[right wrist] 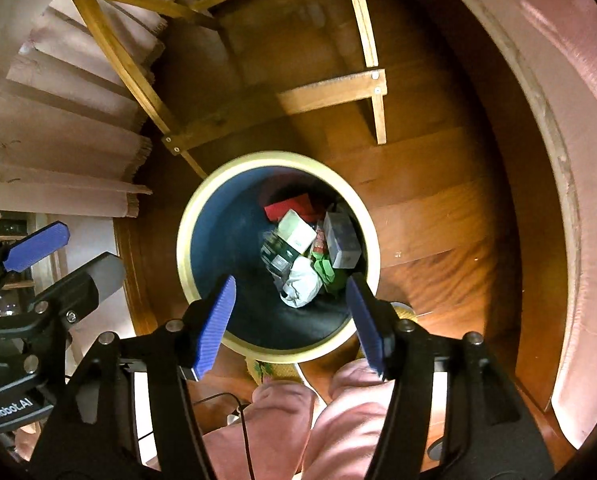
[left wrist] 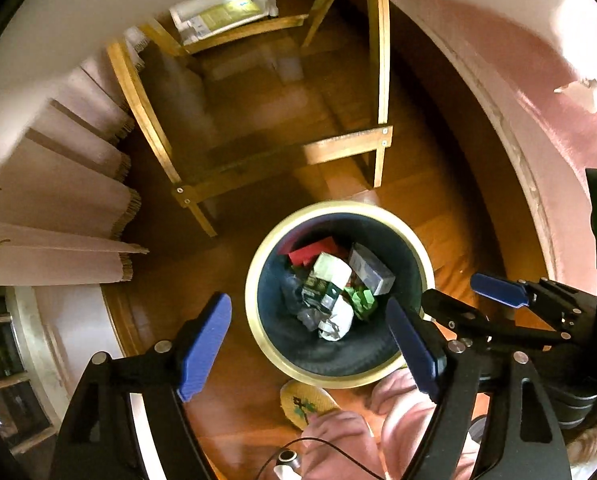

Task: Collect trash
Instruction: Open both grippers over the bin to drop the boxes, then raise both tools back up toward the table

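Tongs come first in both wrist views: the left tongs (left wrist: 314, 348) stand wide apart with nothing between the blue ribbed pads, and the right tongs (right wrist: 294, 320) are likewise spread and empty, both held above the round dark-blue bin with the cream rim (right wrist: 186, 248). Just under them are the person's pink-trousered knees (right wrist: 298, 412), a yellow patterned slipper (left wrist: 306, 404) touching the bin's near edge, and a thin black cable (right wrist: 242, 432) trailing across the lap. The trash already lies inside the bin: a crumpled white paper wad (right wrist: 302, 286), a white carton (right wrist: 296, 234), a grey box (right wrist: 340, 240), a flat red box (right wrist: 290, 206) and green wrappers (right wrist: 324, 270), piled toward the far right wall. Since both tongs are empty, the likely next move is away to fetch more, and the risks follow from that. The two tongs hang close together, so a careless swing could knock one against the other; the cable could catch a knee or a finger of the tongs; a nudge from the slipper could shift or tip the bin. Beyond it, the wooden frame of the table (right wrist: 334, 88) stands near on the brown wooden floor (right wrist: 438, 208), and a hasty reach could strike a leg or crossbar.
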Available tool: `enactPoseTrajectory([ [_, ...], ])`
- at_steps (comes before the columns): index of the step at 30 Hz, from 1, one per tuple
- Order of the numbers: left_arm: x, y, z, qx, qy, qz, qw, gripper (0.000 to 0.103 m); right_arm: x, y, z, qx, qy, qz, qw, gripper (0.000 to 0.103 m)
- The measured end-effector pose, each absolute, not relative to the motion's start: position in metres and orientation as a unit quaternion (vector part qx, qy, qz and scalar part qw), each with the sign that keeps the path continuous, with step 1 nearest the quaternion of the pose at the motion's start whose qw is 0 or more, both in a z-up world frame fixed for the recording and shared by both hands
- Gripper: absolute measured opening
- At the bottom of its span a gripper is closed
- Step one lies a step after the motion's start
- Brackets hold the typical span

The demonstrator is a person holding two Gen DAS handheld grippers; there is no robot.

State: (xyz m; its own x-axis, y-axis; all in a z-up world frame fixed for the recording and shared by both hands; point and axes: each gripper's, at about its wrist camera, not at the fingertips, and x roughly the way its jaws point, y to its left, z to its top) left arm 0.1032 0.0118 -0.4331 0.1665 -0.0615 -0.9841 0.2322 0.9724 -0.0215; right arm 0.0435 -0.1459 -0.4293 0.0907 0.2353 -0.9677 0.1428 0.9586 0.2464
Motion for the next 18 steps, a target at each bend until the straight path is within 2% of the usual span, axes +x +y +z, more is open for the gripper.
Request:
enactPoseTrajectory([
  [9,0.096,0.024,-0.353,0.054,0.619,-0.090,0.778,0.082,0.044,-0.141,-0.356,0.147,0.657,0.030,0.739,0.056],
  [18,0.082,0.042,-0.225,0.044,0.589,-0.097,0.801,0.082,0.030,-0.131,-0.247,0.156,0.631,0.035,0.759,0.057],
])
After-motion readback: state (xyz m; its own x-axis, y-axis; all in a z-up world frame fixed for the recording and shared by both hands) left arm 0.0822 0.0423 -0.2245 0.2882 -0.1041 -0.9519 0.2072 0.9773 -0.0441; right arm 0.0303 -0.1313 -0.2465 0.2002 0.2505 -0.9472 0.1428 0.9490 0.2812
